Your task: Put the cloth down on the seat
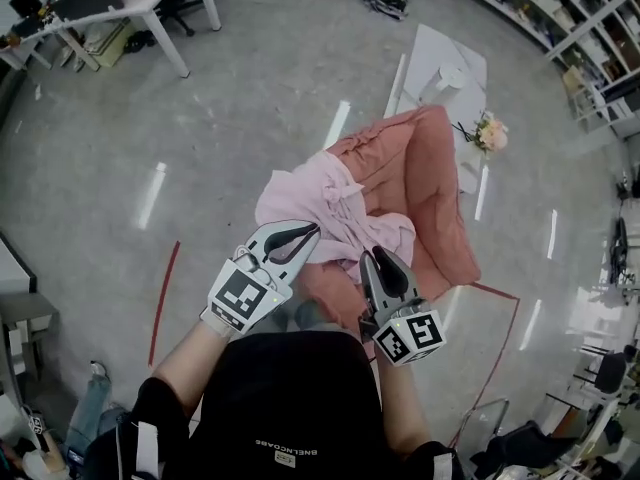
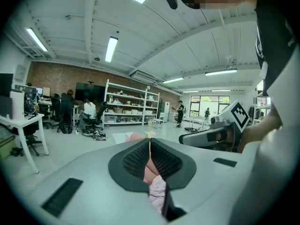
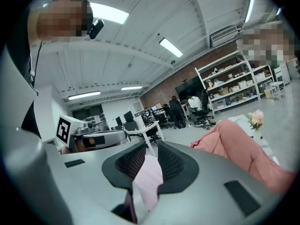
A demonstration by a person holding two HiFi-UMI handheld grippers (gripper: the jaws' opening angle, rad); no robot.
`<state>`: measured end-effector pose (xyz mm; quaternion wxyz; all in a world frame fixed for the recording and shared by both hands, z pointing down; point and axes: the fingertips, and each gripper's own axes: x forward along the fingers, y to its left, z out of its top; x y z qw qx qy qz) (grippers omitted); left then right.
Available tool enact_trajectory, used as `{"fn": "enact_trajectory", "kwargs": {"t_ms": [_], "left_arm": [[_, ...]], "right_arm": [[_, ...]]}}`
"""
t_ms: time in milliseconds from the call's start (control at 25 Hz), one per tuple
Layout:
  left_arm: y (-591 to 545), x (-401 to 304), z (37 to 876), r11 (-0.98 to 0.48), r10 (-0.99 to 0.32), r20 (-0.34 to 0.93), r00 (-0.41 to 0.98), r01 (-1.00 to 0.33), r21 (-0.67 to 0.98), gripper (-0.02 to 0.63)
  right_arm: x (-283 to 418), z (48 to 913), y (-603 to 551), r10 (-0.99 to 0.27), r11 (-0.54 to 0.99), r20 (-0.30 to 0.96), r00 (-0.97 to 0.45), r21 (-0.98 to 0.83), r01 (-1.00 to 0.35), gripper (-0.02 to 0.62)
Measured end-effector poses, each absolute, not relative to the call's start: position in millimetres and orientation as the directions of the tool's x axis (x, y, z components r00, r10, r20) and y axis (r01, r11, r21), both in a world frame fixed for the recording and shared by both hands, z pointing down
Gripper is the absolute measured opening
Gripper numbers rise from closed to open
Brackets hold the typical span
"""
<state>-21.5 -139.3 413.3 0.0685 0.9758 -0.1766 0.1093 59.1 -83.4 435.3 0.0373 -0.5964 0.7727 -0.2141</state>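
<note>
Pale pink cloth [image 1: 320, 203] is bunched up just in front of the two grippers, and both of them hold it. The left gripper [image 1: 314, 231] has its jaws shut tight, and a bit of the cloth is squeezed between them, low down near the back. The right gripper [image 1: 378, 256] is shut on another fold of the cloth, which sticks up between its dark ribbed pads [image 3: 171, 162]. The two grippers are side by side and near each other, and both point a little down. The cloth spreads away from their tips and covers the near side of a darker pink seat [image 1: 445, 183]. I cannot tell if the cloth rests on the seat or hangs just above it. The seat stands on the grey floor [image 1: 250, 98] right ahead of the grippers. Past the seat, off to the right of the right gripper, there is a small bunch of flowers [image 1: 490, 134] and a white board [image 1: 445, 68] flat on the floor. A red line [image 1: 165, 298] runs along the floor to the left of the left gripper. Far ahead on the left stands a white table [image 1: 150, 3]. Behind the grippers is the person's black top [image 1: 290, 398].
</note>
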Motion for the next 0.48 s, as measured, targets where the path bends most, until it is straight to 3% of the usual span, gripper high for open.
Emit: {"fn": "enact_trajectory", "kwargs": {"t_ms": [480], "left_arm": [[-166.9,-173.8,372.8,-0.816,-0.556,0.153,0.817,-0.572,0.084,0.015]], "right_arm": [[-77.8,396.8,-131.3,-0.87,0.431,0.113,-0.48,-0.3,-0.851,0.101]]}}
